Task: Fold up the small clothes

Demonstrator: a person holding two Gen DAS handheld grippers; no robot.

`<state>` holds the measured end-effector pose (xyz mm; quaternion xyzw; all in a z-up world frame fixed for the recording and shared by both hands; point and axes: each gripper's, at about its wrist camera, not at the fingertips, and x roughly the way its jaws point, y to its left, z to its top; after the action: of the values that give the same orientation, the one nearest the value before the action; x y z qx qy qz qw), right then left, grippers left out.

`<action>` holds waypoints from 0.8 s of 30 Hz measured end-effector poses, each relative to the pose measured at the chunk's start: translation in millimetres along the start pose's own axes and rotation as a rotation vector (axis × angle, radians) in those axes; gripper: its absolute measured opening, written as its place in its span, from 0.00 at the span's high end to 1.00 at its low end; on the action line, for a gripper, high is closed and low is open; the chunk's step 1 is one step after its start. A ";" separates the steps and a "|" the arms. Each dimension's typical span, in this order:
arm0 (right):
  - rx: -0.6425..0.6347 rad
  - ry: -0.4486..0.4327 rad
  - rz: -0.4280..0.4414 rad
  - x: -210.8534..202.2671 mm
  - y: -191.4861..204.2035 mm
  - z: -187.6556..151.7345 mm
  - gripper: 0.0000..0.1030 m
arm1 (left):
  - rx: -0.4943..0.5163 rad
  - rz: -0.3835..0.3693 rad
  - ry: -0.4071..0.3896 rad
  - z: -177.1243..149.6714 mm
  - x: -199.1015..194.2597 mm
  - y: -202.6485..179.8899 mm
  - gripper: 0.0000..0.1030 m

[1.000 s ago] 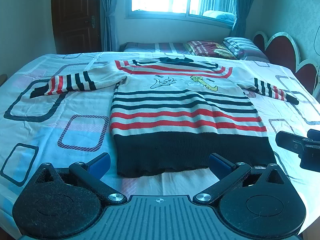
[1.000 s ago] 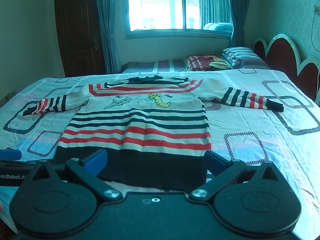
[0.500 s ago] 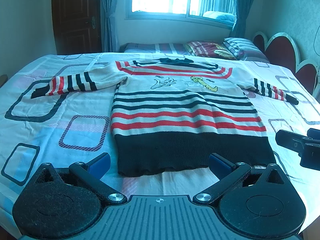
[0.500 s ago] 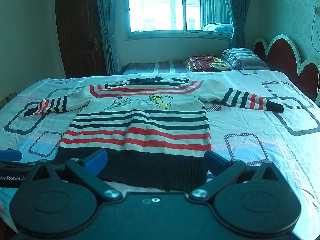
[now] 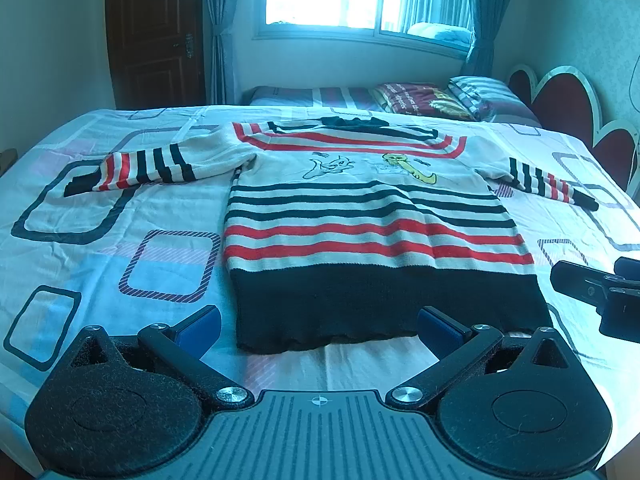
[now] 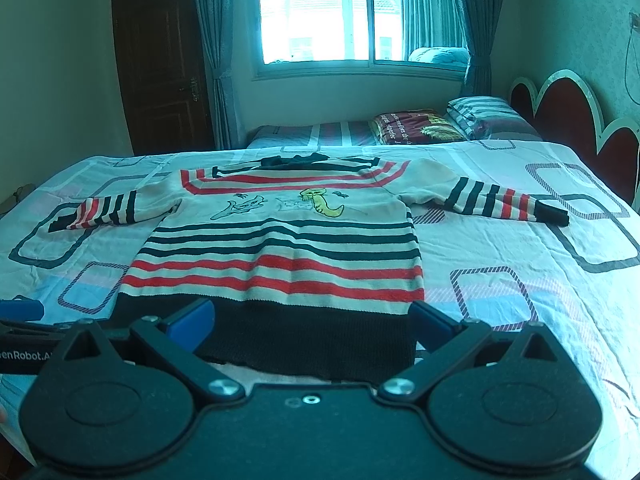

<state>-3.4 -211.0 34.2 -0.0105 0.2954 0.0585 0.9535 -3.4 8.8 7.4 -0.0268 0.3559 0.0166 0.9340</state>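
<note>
Sweater: the sweater (image 5: 372, 224) lies flat on the bed (image 5: 120, 240), sleeves out, hem near me.
Change: almost nothing moved in the last second; I only drifted a bit.
Left gripper (image 5: 318, 326): wide apart, empty, over the hem.
Right gripper (image 6: 310, 322): wide apart, empty too.
Meaning: I think folding hasn't started; a sleeve comes first.

Left tongs (image 5: 318, 326) spread wide before flat striped sweater (image 5: 372, 224) on bed (image 5: 100, 248)

Pillows (image 5: 452, 98) (striped, patterned) by headboard (image 5: 568, 108)
</note>
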 end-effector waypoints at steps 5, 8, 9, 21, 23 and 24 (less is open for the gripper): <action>0.001 -0.001 0.002 0.1 -2.0 -0.3 0.01 | 0.001 0.002 -0.001 0.1 -0.1 -0.5 0.00; 0.004 0.000 0.001 0.5 -2.9 -0.5 0.01 | 0.001 0.001 -0.001 0.1 -0.1 -0.5 0.00; 0.005 0.001 0.002 0.8 -3.5 -0.3 0.01 | 0.001 0.002 -0.001 0.2 -0.1 -0.4 0.00; 0.074 -0.014 -0.006 5.5 -28.4 2.2 0.01 | 0.010 -0.018 -0.004 18.1 11.8 -0.6 0.00; 0.131 -0.021 -0.034 10.4 -45.8 6.1 0.01 | 0.007 -0.013 0.016 27.7 23.2 0.2 0.00; 0.152 -0.025 -0.060 14.1 -54.5 8.1 0.01 | 0.011 0.001 0.016 34.9 30.9 0.0 0.00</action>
<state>19.1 -263.2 32.1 0.0537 0.2865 0.0075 0.9565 42.8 11.2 12.8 -0.0218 0.3635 0.0148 0.9312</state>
